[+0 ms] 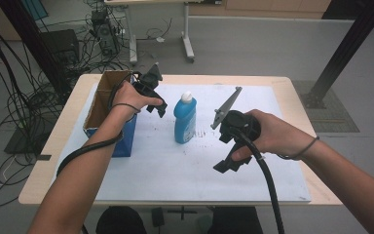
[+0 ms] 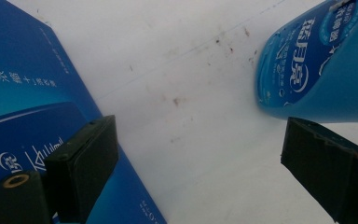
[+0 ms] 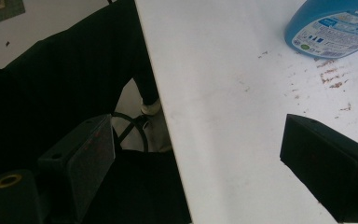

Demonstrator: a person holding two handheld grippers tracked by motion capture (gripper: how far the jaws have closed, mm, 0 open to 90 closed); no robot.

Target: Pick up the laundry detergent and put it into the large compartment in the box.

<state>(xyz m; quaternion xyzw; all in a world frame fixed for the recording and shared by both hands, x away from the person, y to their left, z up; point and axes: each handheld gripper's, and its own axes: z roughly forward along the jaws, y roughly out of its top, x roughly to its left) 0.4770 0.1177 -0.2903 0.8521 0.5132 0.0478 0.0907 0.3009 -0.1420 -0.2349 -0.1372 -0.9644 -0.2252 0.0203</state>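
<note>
One bottle (image 1: 185, 118) stands upright on the white sheet (image 1: 175, 165) that covers most of the table (image 1: 297, 97), left of the sheet's middle; one box (image 1: 108, 114), open at the top and blue on its sides, stands at the sheet's left edge, near the bottle but apart from it; two grippers work over the sheet.

The left gripper (image 1: 157, 108) hangs between box and bottle, close to both and touching neither; its jaws stand wide apart with nothing between them; the left gripper view puts the box's blue side (image 2: 32, 107) behind one jaw and the bottle's base (image 2: 317, 70) above the other, with bare stained sheet (image 2: 182, 116) in the gap.

The right gripper (image 1: 228, 165) is held to the right of the bottle, well apart from it, above open sheet; its jaws too are spread and empty; the right gripper view shows the sheet's near edge (image 3: 168, 126) running up between the jaws, dark clothing (image 3: 51, 93) beyond that edge, and the bottle's base (image 3: 335, 28) far off at the upper corner.

The sheet's right half and its near strip lie free; the far edge behind the bottle is free as well; the high view alone takes in the floor cables (image 1: 9, 97) left of the table and the desk legs (image 1: 187, 46) beyond it.
</note>
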